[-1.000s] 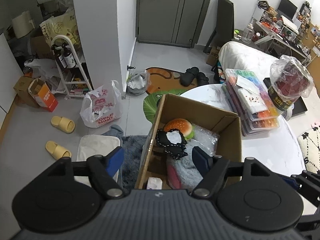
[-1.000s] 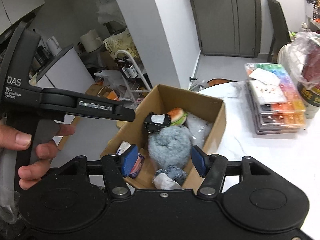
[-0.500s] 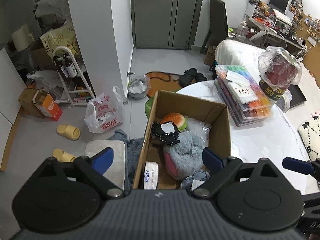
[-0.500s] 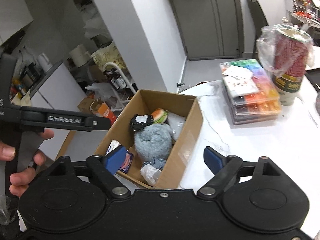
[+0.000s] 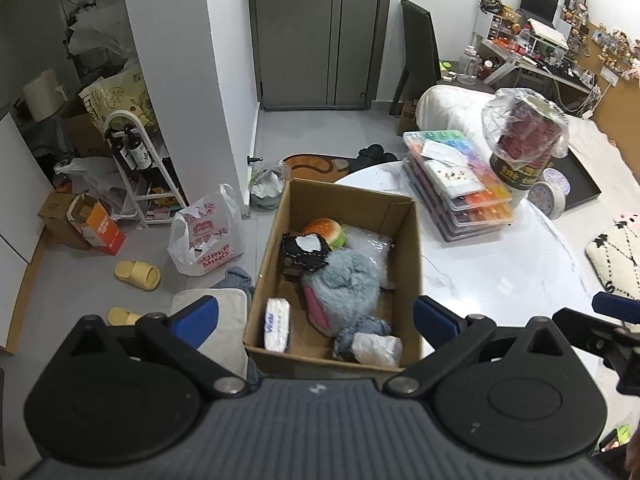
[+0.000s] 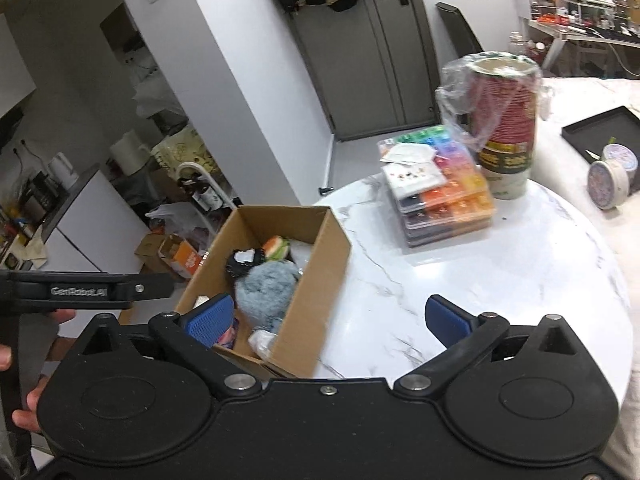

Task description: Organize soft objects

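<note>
A cardboard box (image 5: pixel 348 196) stands at the left edge of the white marble table (image 5: pixel 520 264). Inside lie a burger plush (image 5: pixel 322 228), a black-and-white fabric piece (image 5: pixel 304 252), a grey fluffy plush (image 5: pixel 344 284), a tissue pack (image 5: pixel 277 324) and a crumpled white wad (image 5: pixel 378 346). My left gripper (image 5: pixel 316 318) hovers above the box's near end, jaws opening wide, nothing between them. In the right wrist view the box (image 6: pixel 320 264) and grey plush (image 6: pixel 264 288) lie ahead to the left. My right gripper (image 6: pixel 328 318), jaws opening, is empty over the box's near right corner.
A stack of bead organisers (image 5: pixel 456 184), a plastic-wrapped stack of cups (image 5: pixel 524 140), a tape roll (image 5: pixel 548 196) and a black tray (image 5: pixel 580 184) stand further right on the table. A patterned cushion (image 5: pixel 616 256) lies at the right. On the floor are slippers (image 5: pixel 138 274), a plastic bag (image 5: pixel 208 236) and a rack (image 5: pixel 140 168).
Both grippers drew back and up from the box while their jaws spread wide. The whole box now shows. Its contents have not moved.
</note>
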